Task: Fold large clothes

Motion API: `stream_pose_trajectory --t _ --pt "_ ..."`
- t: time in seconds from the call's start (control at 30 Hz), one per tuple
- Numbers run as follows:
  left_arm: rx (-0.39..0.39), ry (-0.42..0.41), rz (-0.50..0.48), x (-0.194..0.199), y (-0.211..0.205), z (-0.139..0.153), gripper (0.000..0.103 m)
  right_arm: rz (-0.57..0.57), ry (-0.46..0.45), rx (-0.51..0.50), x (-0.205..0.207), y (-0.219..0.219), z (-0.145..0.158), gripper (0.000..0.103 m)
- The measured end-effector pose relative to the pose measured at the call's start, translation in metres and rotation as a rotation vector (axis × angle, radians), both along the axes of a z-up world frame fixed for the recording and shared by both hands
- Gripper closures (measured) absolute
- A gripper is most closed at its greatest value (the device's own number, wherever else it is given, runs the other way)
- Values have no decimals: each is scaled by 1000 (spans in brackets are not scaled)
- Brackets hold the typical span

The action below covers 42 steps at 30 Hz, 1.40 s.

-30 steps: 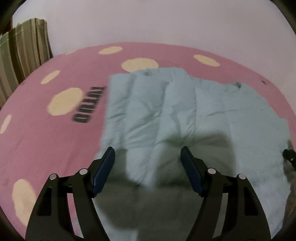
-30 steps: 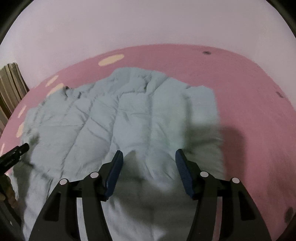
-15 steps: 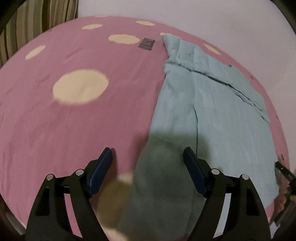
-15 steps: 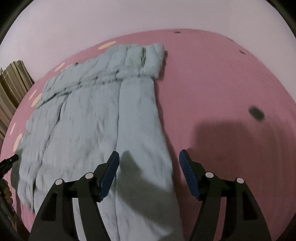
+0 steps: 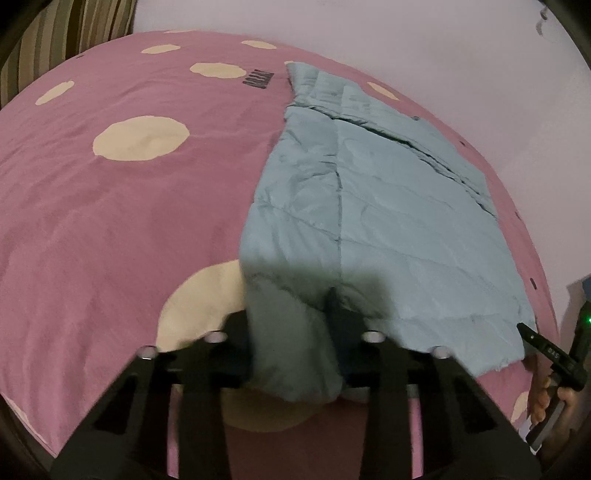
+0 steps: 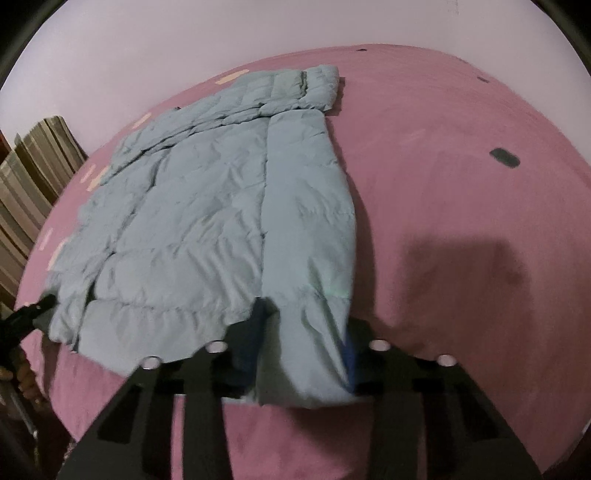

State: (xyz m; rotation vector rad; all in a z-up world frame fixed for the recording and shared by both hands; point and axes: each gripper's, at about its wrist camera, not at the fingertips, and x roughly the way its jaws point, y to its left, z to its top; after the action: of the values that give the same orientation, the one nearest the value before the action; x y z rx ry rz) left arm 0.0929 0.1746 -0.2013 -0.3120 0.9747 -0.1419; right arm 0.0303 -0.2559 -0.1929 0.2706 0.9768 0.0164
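A pale blue quilted jacket [image 5: 388, 206] lies flat on a pink bedspread [image 5: 110, 229] with cream spots. Its left sleeve end [image 5: 291, 350] sits between the fingers of my left gripper [image 5: 291, 354], which is closed in on it. In the right wrist view the jacket [image 6: 207, 229] spreads to the left, and its right sleeve end [image 6: 306, 362] lies between the fingers of my right gripper [image 6: 303, 358], also closed in on it. Each gripper shows at the edge of the other's view.
A plain pale wall [image 5: 369, 33] backs the bed. Striped curtain or bedding [image 6: 33, 177] stands at the left. The pink bedspread [image 6: 461, 184] stretches to the right of the jacket, with a small dark mark [image 6: 504, 158].
Both grippers moved from over the jacket's body out to its two sleeve ends and lowered. Their fingers narrowed from wide open onto the sleeve fabric.
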Motion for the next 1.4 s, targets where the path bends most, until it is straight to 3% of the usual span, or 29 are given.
stream_pose_trajectory --t 0.17,0.43,0.77,1.0,1.13,1.4 --pt "-4 -33 3 -4 -4 10 95 4 -25 52 -2 1 5 92" --pt "-4 -138 19 -8 -6 57 97 -11 -122 116 -13 -5 37 95" --pt "-24 -211 38 31 -11 101 97 -9 -226 179 9 -13 81 95" --pt "-22 -249 63 82 -17 121 97 -9 -282 182 58 -21 105 95" --pt "-29 -240 85 132 -20 123 97 -25 -290 194 105 -27 112 95" --pt "11 -185 112 225 -27 91 97 -63 -207 193 203 -38 82 95"
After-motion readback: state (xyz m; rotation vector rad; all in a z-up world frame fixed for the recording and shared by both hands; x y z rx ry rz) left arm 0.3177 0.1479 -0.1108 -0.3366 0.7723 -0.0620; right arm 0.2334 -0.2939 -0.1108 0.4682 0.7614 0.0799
